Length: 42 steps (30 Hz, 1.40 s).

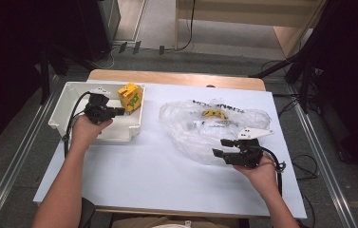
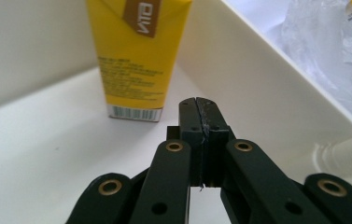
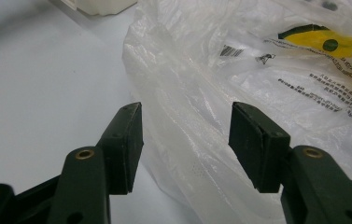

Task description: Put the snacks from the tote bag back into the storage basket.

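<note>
The high view looks forward and down from above the person's side, taking in the whole white table (image 1: 167, 180) from some way off. The left gripper view sits low inside the white tray (image 2: 267, 79), very near, facing a yellow carton (image 2: 134, 56) by the tray's wall; the high view shares that tray (image 1: 67, 92) and carton (image 1: 130, 97). The right gripper view hovers just above the tabletop, close to the clear plastic bag (image 3: 220, 93), which the high view also shows (image 1: 205, 123).
</note>
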Tool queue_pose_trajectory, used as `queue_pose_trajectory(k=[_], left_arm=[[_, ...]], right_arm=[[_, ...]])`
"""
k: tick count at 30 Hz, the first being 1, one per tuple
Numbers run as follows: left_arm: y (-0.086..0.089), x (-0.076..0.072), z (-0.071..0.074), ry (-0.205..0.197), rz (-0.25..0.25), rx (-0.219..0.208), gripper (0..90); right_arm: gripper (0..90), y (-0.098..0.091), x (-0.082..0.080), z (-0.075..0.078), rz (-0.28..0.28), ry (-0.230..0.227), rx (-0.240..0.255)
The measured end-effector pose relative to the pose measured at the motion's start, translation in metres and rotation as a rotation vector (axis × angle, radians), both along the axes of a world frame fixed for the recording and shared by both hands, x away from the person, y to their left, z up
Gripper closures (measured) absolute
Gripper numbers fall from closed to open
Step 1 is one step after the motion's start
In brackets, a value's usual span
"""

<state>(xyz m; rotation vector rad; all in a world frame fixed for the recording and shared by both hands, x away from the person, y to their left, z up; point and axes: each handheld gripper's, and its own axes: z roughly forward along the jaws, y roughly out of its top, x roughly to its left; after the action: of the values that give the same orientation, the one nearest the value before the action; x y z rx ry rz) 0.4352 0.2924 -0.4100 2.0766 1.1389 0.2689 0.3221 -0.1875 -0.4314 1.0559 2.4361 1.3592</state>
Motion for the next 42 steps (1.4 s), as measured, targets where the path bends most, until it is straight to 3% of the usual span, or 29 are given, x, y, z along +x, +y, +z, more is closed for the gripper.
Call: queue_pose_trajectory(k=[4,9,11,19,27,33,42], left_arm=[[-0.005,0.002,-0.003,-0.026,0.005,0.022,90.0],[-0.008,0.003,-0.004,-0.054,0.007,0.002,90.0],[-0.010,0.005,-0.005,-0.050,0.004,-0.022,90.0],[-0.019,0.016,-0.016,-0.035,-0.030,-0.003,90.0],[-0.020,0.025,-0.022,-0.040,-0.013,0.012,90.0],[-0.020,0.025,-0.023,-0.044,-0.017,0.020,90.0],[-0.014,0.026,-0.024,-0.038,0.017,0.036,89.8]], right_arm=[[45.8,-0.001,0.000,0.000,-0.001,-0.001,-0.003],[45.8,-0.001,0.000,0.000,-0.002,-0.005,-0.007],[45.8,0.000,-0.001,0.000,-0.005,-0.002,-0.008],[45.9,0.000,-0.002,-0.001,-0.002,-0.003,-0.017],[45.8,0.000,-0.002,-0.001,-0.003,0.002,-0.019],[45.8,0.000,-0.003,-0.001,-0.001,0.001,-0.018],[45.9,0.000,-0.003,-0.001,0.001,-0.001,-0.020]])
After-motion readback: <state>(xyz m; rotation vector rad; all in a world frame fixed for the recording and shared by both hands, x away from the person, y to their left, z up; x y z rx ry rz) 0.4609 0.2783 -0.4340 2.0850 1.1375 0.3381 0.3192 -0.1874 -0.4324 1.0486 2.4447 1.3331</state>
